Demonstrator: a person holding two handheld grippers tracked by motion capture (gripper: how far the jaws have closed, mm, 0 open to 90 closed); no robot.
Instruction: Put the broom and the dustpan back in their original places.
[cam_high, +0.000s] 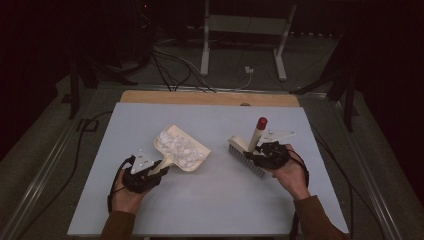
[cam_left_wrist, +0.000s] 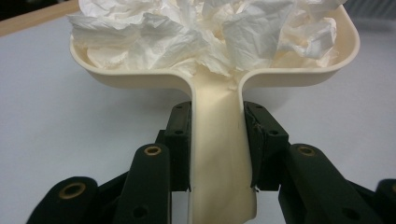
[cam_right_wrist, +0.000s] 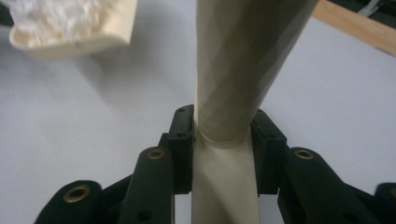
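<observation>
1. The left gripper (cam_high: 159, 170) is clamped on the flat handle of a cream plastic dustpan (cam_high: 186, 148). In the left gripper view both black pads (cam_left_wrist: 180, 140) press the handle's sides.
2. The dustpan's long axis runs straight out ahead of that gripper, its tray beyond the fingertips and full of crumpled white tissue paper (cam_high: 176, 145). The open lip faces away from the hand, up and to the right across the pale grey table (cam_high: 150, 210).
3. The left hand (cam_high: 127, 192) sits low behind the gripper, forearm coming in from the near edge, wrist roughly level.
4. The right gripper (cam_high: 252, 156) is closed on the cream handle of a hand brush with a red end cap (cam_high: 257, 132). The right gripper view shows its pads on either side of the handle's neck.
5. The brush handle rises ahead of and above that gripper; the grey bristles (cam_high: 246, 160) sit at the gripper's near-left side, touching or just above the table, I cannot tell which.
6. The dustpan lies well apart to the right gripper's left, so the brush hand looks the nearer one to sweep toward the lip.
</observation>
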